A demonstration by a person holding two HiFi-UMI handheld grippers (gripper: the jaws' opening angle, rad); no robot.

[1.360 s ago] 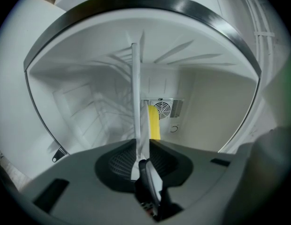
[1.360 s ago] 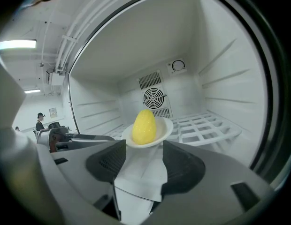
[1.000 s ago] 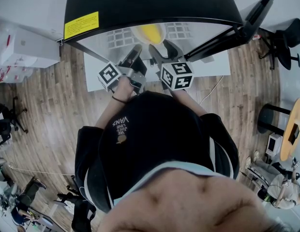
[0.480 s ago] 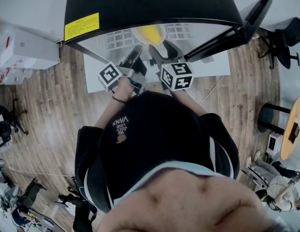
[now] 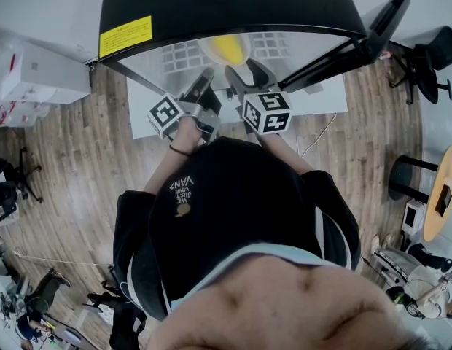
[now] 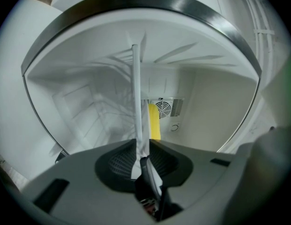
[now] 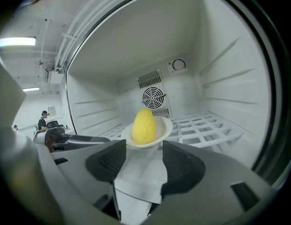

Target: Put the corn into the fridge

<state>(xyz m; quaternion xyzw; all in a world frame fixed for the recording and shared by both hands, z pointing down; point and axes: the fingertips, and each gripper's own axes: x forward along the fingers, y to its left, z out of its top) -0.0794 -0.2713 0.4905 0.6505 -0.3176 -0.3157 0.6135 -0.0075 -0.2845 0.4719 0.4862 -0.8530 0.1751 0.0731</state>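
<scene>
The yellow corn cob (image 7: 144, 125) lies on a round white plate (image 7: 165, 125) at the front edge of the fridge's white wire shelf (image 7: 206, 125), with the left gripper (image 6: 141, 144) clamped on the plate's rim and the right gripper (image 7: 143, 149) standing jaws apart just before it.

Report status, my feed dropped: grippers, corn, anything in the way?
Left gripper shut on plate rim. Right gripper open, jaws apart by plate's near edge. Corn on plate, inside fridge over wire shelf. No obstruction seen.

Left claw (image 6: 142, 146) rolled sideways, pinched tight on the plate (image 6: 135, 97) edge — right claw (image 7: 144, 150) level, jaws apart
</scene>
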